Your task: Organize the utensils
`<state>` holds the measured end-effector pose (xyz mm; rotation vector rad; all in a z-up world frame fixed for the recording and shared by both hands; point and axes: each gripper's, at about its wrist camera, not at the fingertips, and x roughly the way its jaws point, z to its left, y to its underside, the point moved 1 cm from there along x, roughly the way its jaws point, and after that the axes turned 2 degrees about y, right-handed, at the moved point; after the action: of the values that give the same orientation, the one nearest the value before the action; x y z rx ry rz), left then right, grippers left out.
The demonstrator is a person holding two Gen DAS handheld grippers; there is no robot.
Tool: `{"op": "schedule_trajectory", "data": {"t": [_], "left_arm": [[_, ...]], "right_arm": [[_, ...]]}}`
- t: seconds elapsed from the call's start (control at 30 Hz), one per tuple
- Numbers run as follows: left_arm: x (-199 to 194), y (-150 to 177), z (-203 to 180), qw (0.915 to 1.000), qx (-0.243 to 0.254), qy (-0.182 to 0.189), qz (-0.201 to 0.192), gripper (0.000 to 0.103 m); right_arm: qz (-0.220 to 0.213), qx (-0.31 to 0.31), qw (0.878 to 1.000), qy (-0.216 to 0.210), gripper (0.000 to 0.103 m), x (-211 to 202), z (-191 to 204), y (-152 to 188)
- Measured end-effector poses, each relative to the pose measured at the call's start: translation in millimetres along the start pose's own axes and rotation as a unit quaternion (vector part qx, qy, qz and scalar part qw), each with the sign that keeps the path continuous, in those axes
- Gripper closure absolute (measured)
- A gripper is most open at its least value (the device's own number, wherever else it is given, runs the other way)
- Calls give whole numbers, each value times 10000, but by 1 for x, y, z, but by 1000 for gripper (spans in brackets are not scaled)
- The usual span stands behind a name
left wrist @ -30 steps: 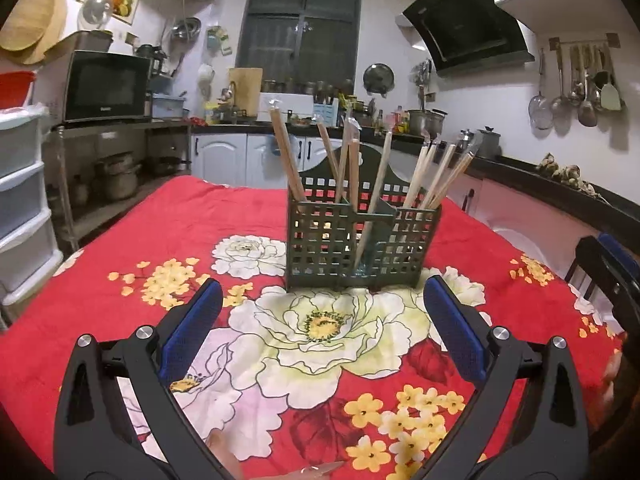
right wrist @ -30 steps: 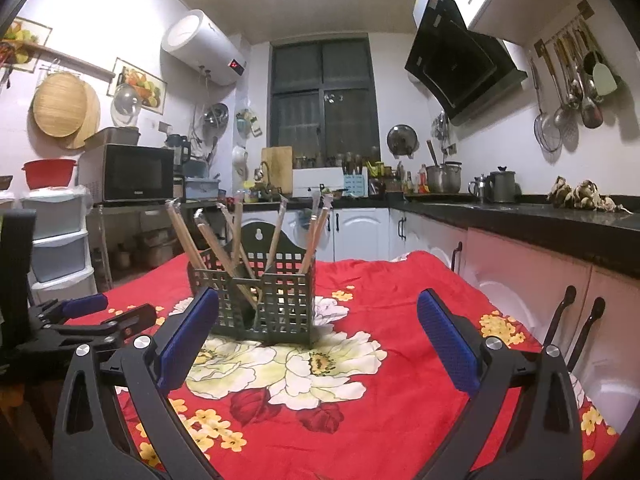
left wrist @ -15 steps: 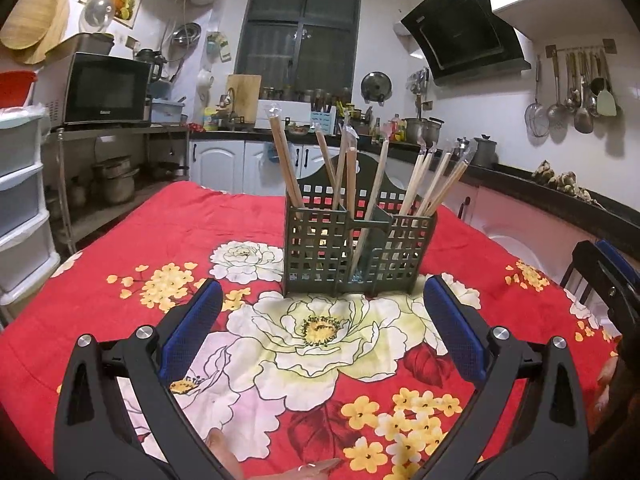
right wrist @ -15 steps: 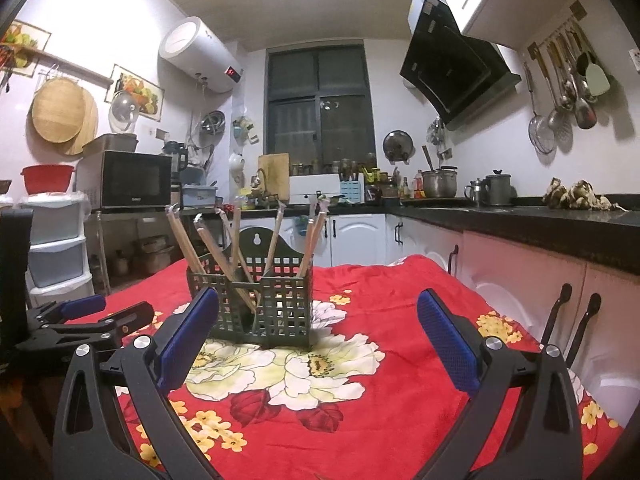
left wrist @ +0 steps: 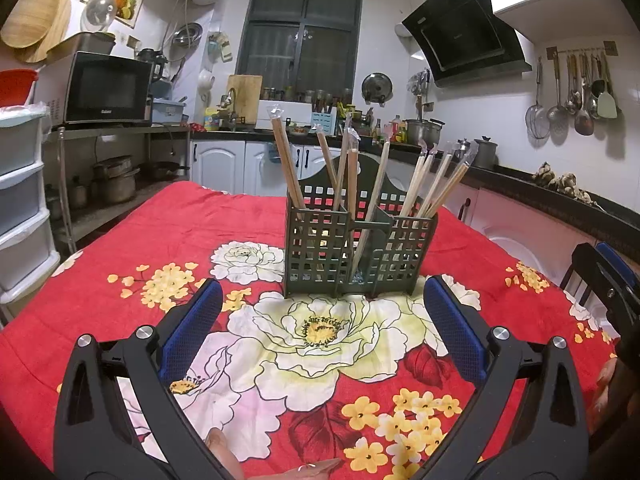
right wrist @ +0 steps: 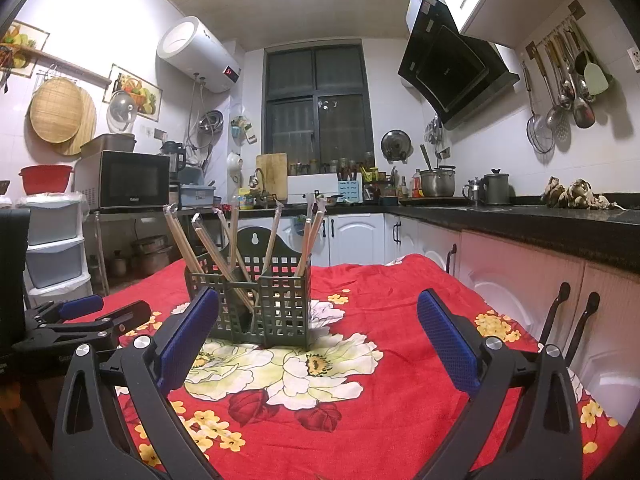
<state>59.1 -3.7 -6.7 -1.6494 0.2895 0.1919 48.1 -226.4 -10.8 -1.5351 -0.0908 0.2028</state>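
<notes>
A dark green plastic utensil basket (left wrist: 358, 254) stands on the red flowered tablecloth (left wrist: 160, 240). Several wrapped pairs of wooden chopsticks (left wrist: 286, 168) stand upright and tilted in its compartments. It also shows in the right wrist view (right wrist: 256, 302). My left gripper (left wrist: 322, 316) is open and empty, a little in front of the basket. My right gripper (right wrist: 318, 330) is open and empty, in front and to the right of the basket. The left gripper also shows at the left edge of the right wrist view (right wrist: 86, 316).
The tablecloth (right wrist: 400, 360) covers the whole table. Black chair tops (right wrist: 576, 320) stand at the table's right edge. White cabinets and a dark counter (right wrist: 520, 220) run along the right wall. Plastic drawers (left wrist: 20, 200) stand at the left.
Both wrist views have tilted up slightly, so the basket sits a little lower in each view. Both grippers stay open and empty.
</notes>
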Motion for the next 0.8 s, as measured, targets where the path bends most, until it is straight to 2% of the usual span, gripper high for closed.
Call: {"op": "schedule_trajectory", "data": {"t": [0.8], "left_arm": [[0, 1, 0, 10000, -16, -14, -16, 10]], "right_arm": [[-6, -26, 10000, -7, 6, 0, -1, 0]]}}
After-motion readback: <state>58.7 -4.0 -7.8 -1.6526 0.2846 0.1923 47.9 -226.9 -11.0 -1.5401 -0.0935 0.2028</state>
